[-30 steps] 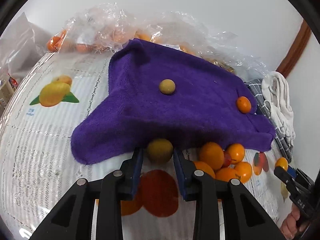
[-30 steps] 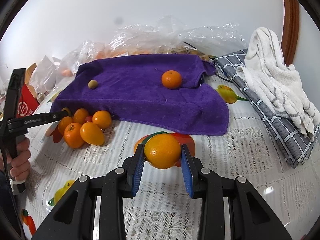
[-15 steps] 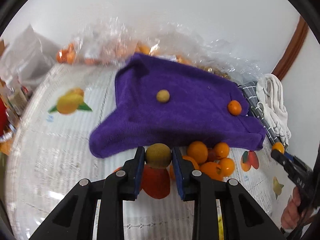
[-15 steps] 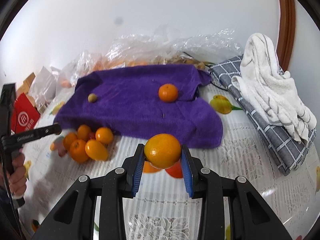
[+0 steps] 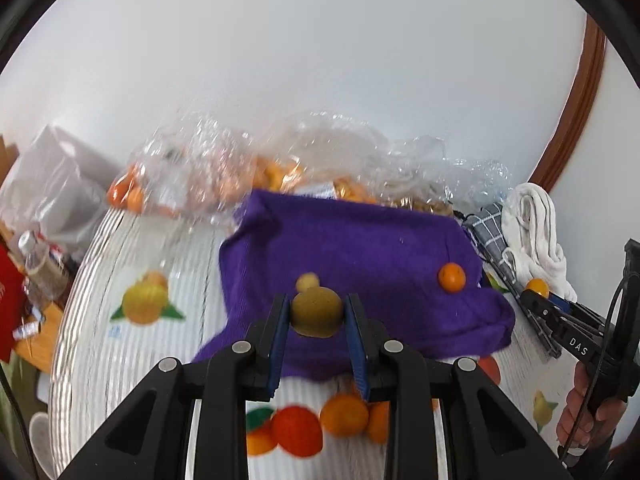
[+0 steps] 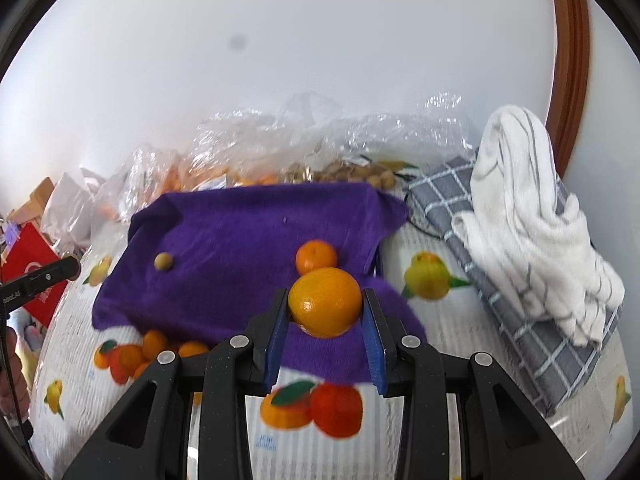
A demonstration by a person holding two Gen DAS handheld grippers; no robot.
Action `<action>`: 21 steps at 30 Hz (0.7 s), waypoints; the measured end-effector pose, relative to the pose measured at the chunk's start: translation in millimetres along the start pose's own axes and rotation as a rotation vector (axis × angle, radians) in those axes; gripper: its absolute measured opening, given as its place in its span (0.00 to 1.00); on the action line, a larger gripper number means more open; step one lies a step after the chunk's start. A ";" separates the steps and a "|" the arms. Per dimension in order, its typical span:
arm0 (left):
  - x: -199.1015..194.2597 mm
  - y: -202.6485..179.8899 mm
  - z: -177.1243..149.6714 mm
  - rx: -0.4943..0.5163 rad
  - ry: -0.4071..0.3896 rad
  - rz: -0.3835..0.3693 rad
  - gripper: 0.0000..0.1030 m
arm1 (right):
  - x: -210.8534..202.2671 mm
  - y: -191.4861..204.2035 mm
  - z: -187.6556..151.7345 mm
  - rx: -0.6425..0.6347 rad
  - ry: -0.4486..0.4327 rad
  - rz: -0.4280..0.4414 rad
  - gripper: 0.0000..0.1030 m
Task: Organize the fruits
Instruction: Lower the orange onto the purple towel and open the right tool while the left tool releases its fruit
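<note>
My left gripper (image 5: 316,314) is shut on a yellow-green fruit (image 5: 316,312) and holds it in the air over the near edge of the purple towel (image 5: 360,248). My right gripper (image 6: 325,304) is shut on an orange (image 6: 325,302), raised over the towel's (image 6: 240,240) near edge. On the towel lie a small yellow-green fruit (image 6: 163,261) at the left and a small orange (image 6: 316,256) at the right. A pile of oranges (image 6: 152,350) lies on the tablecloth in front of the towel.
Clear plastic bags with more fruit (image 6: 248,160) lie behind the towel. A grey checked cloth with a white towel (image 6: 532,216) lies at the right. A red box (image 6: 32,268) and a bottle (image 5: 38,260) stand at the table's left edge. The tablecloth (image 6: 460,320) has printed fruit pictures.
Both grippers have risen and moved toward the towel with their fruits held. The pile of oranges now lies below and behind the fingers.
</note>
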State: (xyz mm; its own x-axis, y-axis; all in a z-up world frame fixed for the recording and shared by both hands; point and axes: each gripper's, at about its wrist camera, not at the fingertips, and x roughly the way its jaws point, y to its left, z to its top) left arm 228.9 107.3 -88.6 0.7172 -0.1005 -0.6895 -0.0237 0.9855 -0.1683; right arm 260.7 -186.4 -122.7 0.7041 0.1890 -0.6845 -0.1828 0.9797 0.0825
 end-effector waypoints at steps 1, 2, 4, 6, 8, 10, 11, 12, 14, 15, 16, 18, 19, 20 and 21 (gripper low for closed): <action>3.8 -1.7 2.4 0.004 -0.003 0.006 0.26 | 2.9 0.5 3.2 0.000 0.001 -0.001 0.34; 8.2 -3.3 4.5 0.007 -0.002 0.011 0.26 | 6.5 0.9 5.7 -0.001 0.001 -0.003 0.34; 17.8 -3.7 6.4 0.004 0.003 0.013 0.26 | 14.0 1.6 8.7 -0.003 0.005 -0.009 0.34; 27.2 -3.0 6.0 0.002 0.010 0.019 0.26 | 23.5 2.0 10.4 0.004 0.017 -0.012 0.34; 38.2 -1.7 4.2 -0.003 0.029 0.015 0.26 | 34.7 2.6 9.8 0.008 0.035 -0.010 0.34; 50.1 -0.9 -0.3 -0.001 0.051 0.019 0.26 | 45.3 4.4 7.1 0.007 0.053 -0.013 0.34; 54.0 -0.3 -2.4 0.004 0.059 0.025 0.26 | 49.9 5.0 5.4 0.006 0.062 -0.013 0.34; 57.9 0.6 -5.1 0.008 0.065 0.031 0.26 | 56.3 5.7 3.0 0.006 0.073 -0.013 0.34; 65.3 2.3 -9.8 0.011 0.078 0.038 0.26 | 66.5 6.1 -1.2 0.003 0.094 -0.011 0.34; 68.5 3.3 -12.0 0.012 0.083 0.035 0.26 | 71.8 6.5 -3.3 0.001 0.105 -0.011 0.34; 71.7 4.2 -14.0 0.012 0.089 0.033 0.26 | 76.5 7.3 -5.3 -0.001 0.114 -0.011 0.34; 77.1 6.5 -17.3 0.011 0.096 0.037 0.26 | 82.4 9.1 -7.7 -0.009 0.125 -0.013 0.34; 79.3 7.3 -18.4 0.010 0.100 0.037 0.26 | 85.0 9.8 -8.8 -0.012 0.130 -0.015 0.34; 81.8 7.8 -20.1 0.008 0.104 0.035 0.26 | 86.4 10.1 -9.6 -0.013 0.132 -0.016 0.34; 83.2 8.1 -21.1 0.007 0.107 0.032 0.26 | 88.2 10.0 -10.4 -0.015 0.135 -0.015 0.34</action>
State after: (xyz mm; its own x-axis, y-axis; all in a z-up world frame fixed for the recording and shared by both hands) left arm 273.7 104.0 -162.2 0.6380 -0.0822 -0.7657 -0.0402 0.9894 -0.1397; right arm 313.8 -160.5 -189.8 0.6085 0.1624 -0.7767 -0.1834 0.9811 0.0615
